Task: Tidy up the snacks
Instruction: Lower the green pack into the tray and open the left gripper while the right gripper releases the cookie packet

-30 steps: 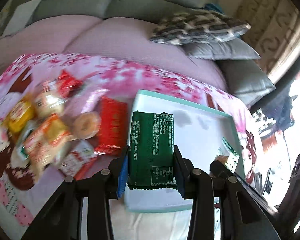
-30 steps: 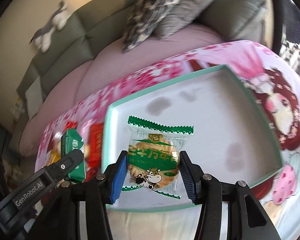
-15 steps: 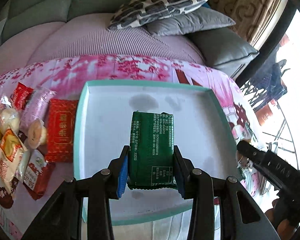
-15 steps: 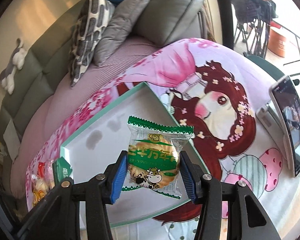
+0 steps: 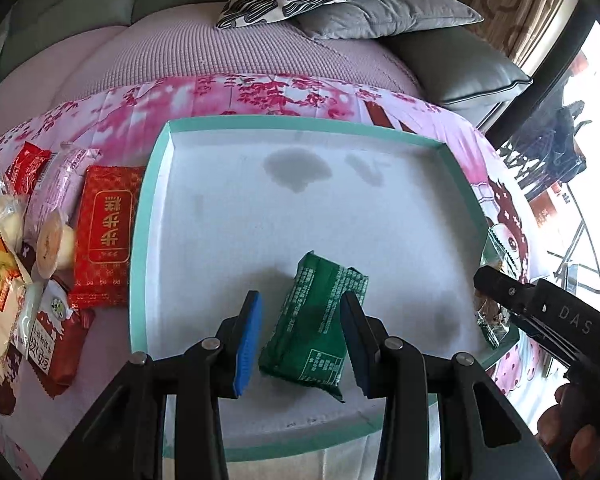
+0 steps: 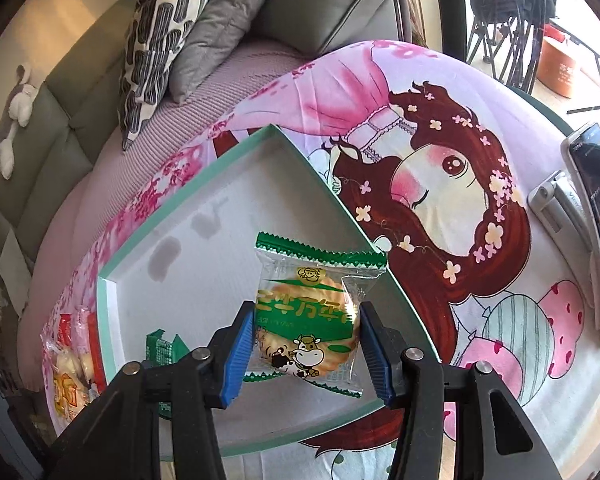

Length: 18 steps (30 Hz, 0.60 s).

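Note:
A shallow white tray with a teal rim (image 5: 152, 216) lies on the pink cartoon cloth. My left gripper (image 5: 300, 298) hangs low over its near part, shut on a dark green snack packet (image 5: 316, 320). The packet sits skewed between the blue pads, with its far end turned right and a shadow close under it. My right gripper (image 6: 307, 310) is shut on a clear cracker packet with green trim and a cow print (image 6: 308, 320), above the near right rim of the tray (image 6: 396, 292). The green packet (image 6: 164, 348) shows partly behind the right gripper's body.
Several loose snacks lie left of the tray, among them a red packet (image 5: 108, 236) and round cakes (image 5: 56, 240). A phone on a stand (image 6: 592, 216) sits at the cloth's right. Cushions (image 5: 380, 16) and a sofa stand behind. A hand (image 5: 572, 432) holds the right gripper.
The left gripper came from beside the snack pile to low over the tray, and the green packet twisted between its pads. The right gripper carried the cracker packet to the tray's right side.

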Motion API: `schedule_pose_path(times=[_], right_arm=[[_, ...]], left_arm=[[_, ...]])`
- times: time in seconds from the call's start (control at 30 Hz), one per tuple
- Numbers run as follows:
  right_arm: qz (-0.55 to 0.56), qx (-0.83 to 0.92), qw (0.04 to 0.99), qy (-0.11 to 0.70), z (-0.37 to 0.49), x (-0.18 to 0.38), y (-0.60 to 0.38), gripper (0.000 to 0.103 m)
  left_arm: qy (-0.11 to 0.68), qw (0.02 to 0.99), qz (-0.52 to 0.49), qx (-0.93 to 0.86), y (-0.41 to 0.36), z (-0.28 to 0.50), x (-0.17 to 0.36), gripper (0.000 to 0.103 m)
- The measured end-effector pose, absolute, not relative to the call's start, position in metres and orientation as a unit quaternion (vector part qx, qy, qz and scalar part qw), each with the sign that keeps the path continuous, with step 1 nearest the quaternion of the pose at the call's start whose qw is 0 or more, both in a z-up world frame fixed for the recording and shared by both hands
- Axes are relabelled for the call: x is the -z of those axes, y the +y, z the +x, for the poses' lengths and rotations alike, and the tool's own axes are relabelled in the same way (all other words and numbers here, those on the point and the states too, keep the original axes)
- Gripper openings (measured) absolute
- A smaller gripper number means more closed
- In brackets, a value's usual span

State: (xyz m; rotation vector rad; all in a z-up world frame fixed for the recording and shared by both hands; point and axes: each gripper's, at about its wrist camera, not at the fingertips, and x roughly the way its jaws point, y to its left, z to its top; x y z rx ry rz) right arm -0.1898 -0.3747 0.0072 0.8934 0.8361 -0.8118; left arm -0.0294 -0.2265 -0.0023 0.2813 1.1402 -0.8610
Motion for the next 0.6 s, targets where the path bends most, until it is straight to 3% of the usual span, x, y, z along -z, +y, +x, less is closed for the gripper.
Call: schedule_pose_path(times=[0.47,0.6], right_arm=[[0.386,0.370,0.729,0.427,-0.170,0.016,-0.375,0.055],[0.377,0.372,0.728,0.435,-0.166,0.017,-0.374,0.059]], left_arm=[[0.523,0.752,0.136,0.378,-0.225,-0.028,0.005,0.042],[0.524,0.753,0.137,0.373,-0.225,-0.028,0.006,0.047]])
